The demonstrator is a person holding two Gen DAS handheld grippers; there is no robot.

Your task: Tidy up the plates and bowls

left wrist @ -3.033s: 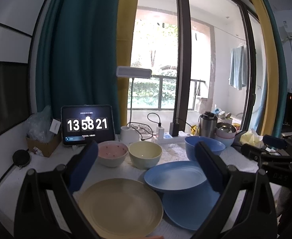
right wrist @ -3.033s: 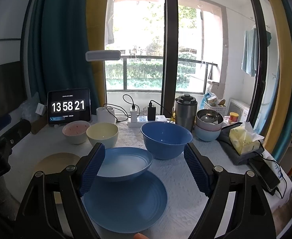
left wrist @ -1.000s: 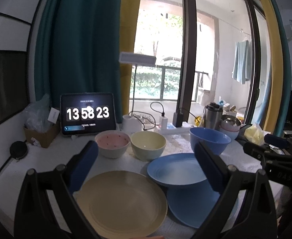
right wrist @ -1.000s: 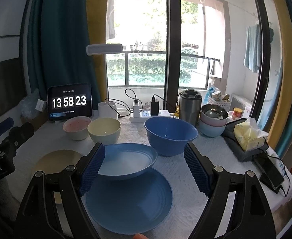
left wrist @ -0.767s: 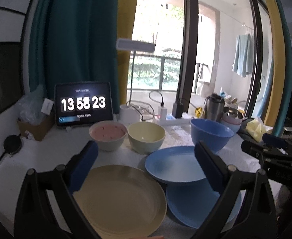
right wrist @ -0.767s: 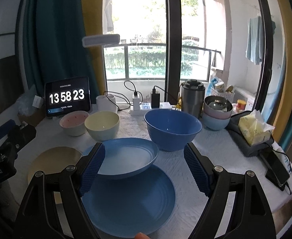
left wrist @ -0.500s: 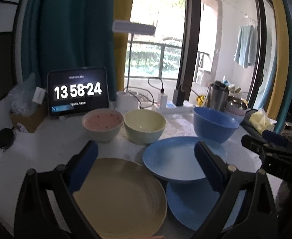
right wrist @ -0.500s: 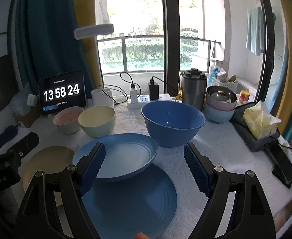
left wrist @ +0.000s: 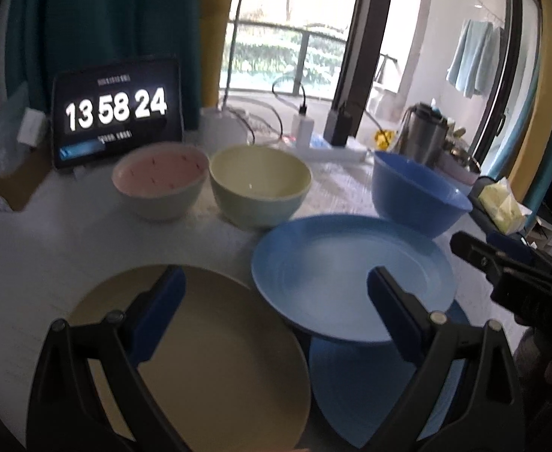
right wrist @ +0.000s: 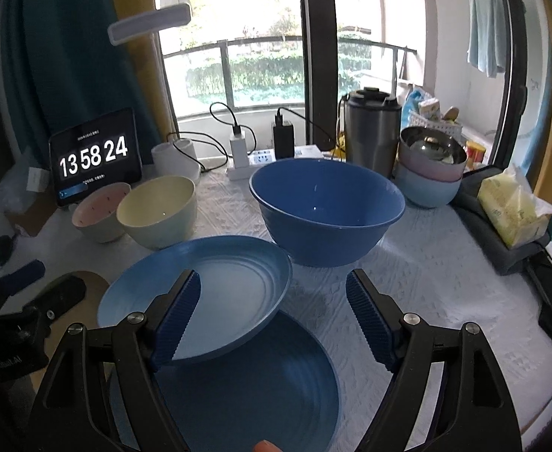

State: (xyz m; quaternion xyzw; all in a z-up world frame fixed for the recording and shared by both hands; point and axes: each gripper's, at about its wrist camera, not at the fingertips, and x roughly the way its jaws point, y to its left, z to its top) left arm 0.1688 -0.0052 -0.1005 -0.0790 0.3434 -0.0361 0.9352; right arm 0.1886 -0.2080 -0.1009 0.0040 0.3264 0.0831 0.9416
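In the left wrist view the left gripper (left wrist: 274,293) fills the lower frame with its jaws wide apart and nothing between them. Its fingers hang above a tan plate (left wrist: 208,354) at lower centre-left and a pale blue plate (left wrist: 336,260) at centre right. The pale plate rests tilted on a dark blue plate (left wrist: 332,388) at lower right. Behind them, mid-frame, a pink bowl (left wrist: 159,180) and a yellow bowl (left wrist: 260,184) stand just beside each other, with a blue bowl (left wrist: 415,199) to the right. A clock tablet (left wrist: 115,113) stands at upper left.

In the right wrist view the right gripper (right wrist: 274,305) is also spread open and empty, over the pale plate's right rim and the dark plate at bottom centre. The blue bowl sits at centre on the white table (right wrist: 445,275), and stacked bowls (right wrist: 430,173) and a steel jug (right wrist: 370,128) stand at upper right.
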